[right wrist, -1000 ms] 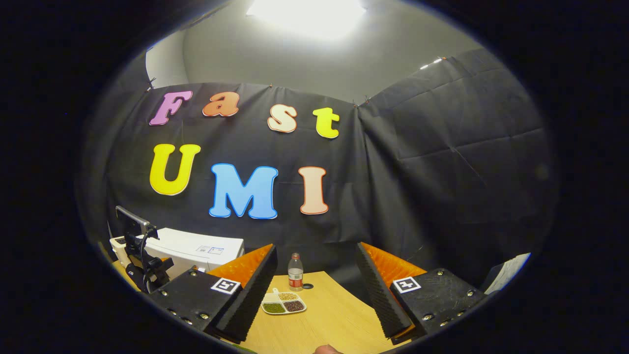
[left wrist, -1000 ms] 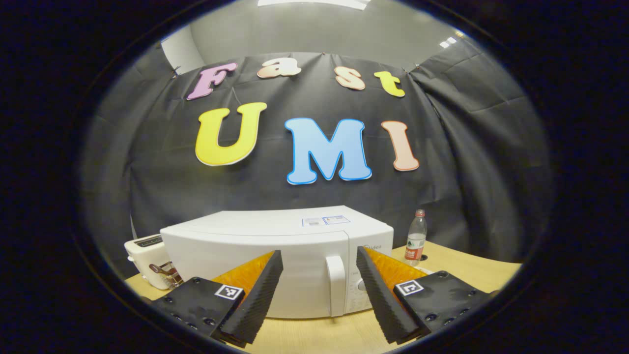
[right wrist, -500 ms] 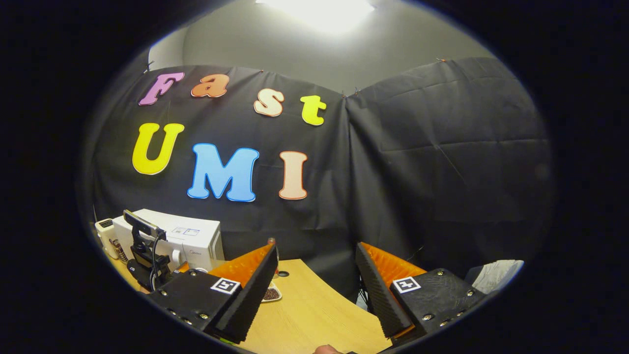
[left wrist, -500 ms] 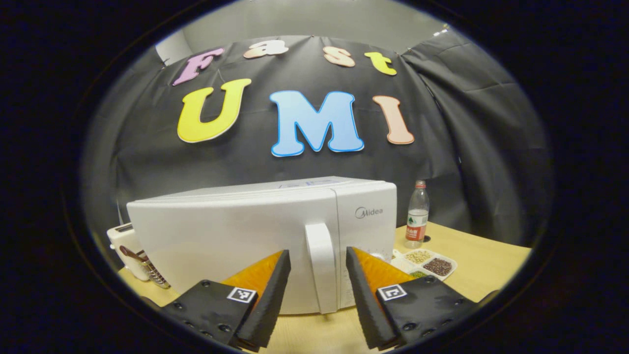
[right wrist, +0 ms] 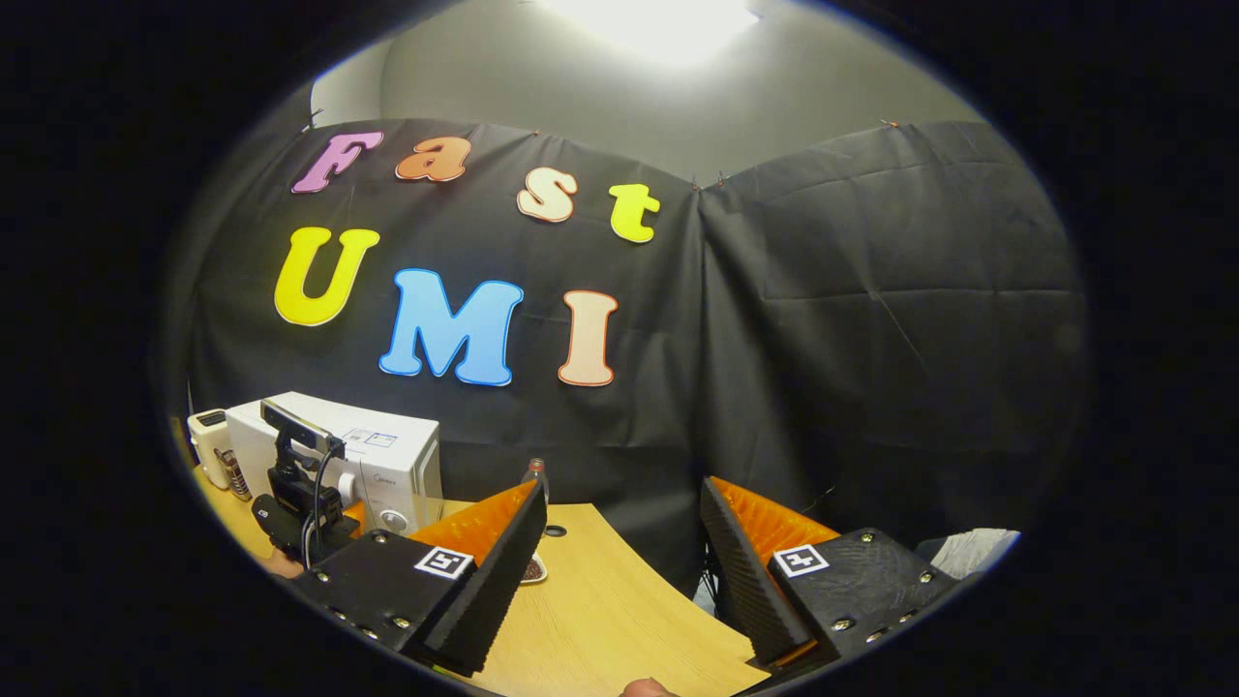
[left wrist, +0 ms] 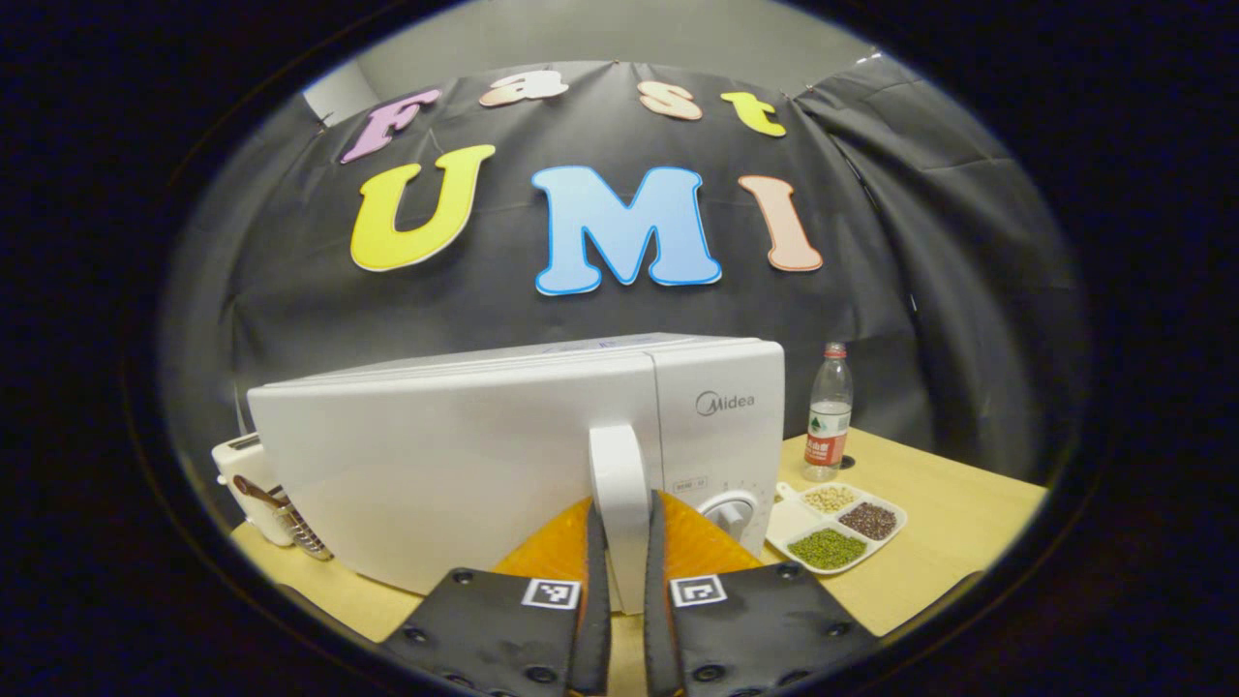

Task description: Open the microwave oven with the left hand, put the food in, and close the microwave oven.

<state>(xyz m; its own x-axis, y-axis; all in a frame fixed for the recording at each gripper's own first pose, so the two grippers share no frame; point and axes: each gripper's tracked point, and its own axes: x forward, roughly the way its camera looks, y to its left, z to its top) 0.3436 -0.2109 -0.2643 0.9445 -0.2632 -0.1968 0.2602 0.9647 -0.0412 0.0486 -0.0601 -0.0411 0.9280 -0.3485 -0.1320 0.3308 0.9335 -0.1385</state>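
The white microwave [left wrist: 455, 465] stands on the wooden table with its door closed. My left gripper [left wrist: 622, 503] is shut on the door's vertical white handle [left wrist: 617, 460], one finger pressing on each side of it. The food, a white divided tray [left wrist: 837, 528] of beans and grains, lies on the table right of the microwave. In the right gripper view my right gripper [right wrist: 624, 513] hangs open over the table's near edge with nothing between its fingers. Far to its left are the microwave [right wrist: 382, 455] and the left gripper's body [right wrist: 300, 494]. The tray [right wrist: 534, 571] peeks out behind one finger.
A plastic water bottle [left wrist: 828, 411] stands behind the tray near the wall. A white toaster [left wrist: 242, 474] sits left of the microwave. Bare wooden table [right wrist: 600, 620] lies under the right gripper, ending at a curved edge on the right.
My left gripper has moved in and its fingers have shut on the microwave handle. The right gripper's view has shifted slightly; it stays open.
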